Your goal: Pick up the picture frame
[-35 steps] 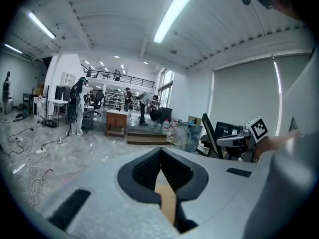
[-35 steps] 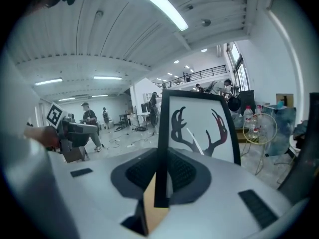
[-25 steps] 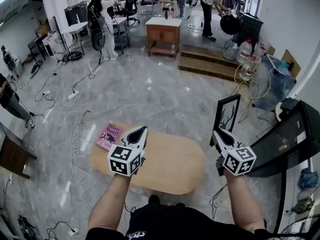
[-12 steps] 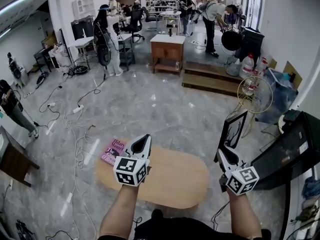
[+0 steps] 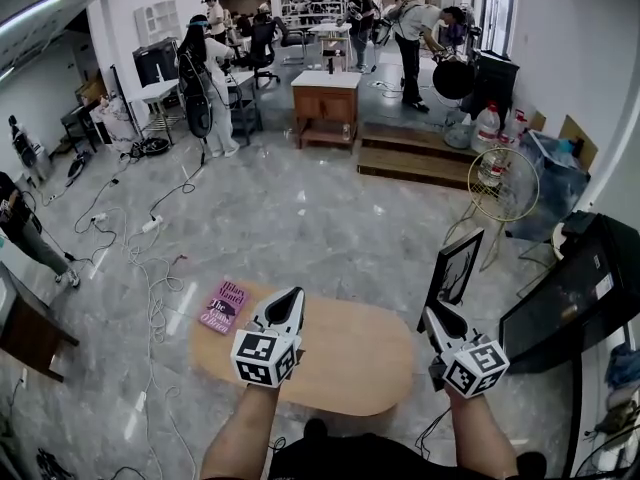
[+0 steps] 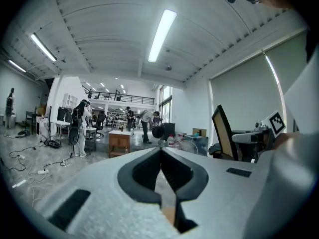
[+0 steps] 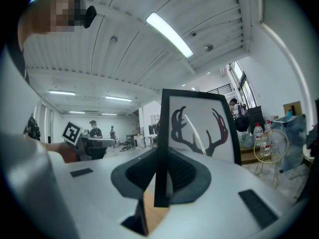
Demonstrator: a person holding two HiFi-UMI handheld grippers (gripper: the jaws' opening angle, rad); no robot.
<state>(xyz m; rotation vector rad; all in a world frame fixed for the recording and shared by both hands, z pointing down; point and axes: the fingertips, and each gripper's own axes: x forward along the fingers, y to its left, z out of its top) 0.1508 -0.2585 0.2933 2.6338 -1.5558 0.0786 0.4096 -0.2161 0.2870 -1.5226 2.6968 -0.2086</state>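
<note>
The picture frame (image 5: 455, 268) is black with an antler print and stands upright in the air past the right end of the oval wooden table (image 5: 350, 358). My right gripper (image 5: 433, 315) is shut on the frame's lower edge. In the right gripper view the frame (image 7: 199, 126) rises from between the jaws of my right gripper (image 7: 160, 156), which pinch its left side. My left gripper (image 5: 290, 299) hovers level over the table's left part, its jaws closed with nothing between them. The left gripper view shows my left gripper's (image 6: 160, 151) tips meeting, and the frame (image 6: 222, 133) edge-on at the right.
A pink book (image 5: 224, 306) lies on the table's left end. At the right stand a black cabinet (image 5: 570, 288) and a floor fan (image 5: 505, 183). Cables (image 5: 150, 268) trail over the floor at the left. A wooden cabinet (image 5: 325, 103) and people are far off.
Both grippers have drifted slightly over the table while the view shifted. The frame stays pinched in the right gripper, and the left jaws remain closed.
</note>
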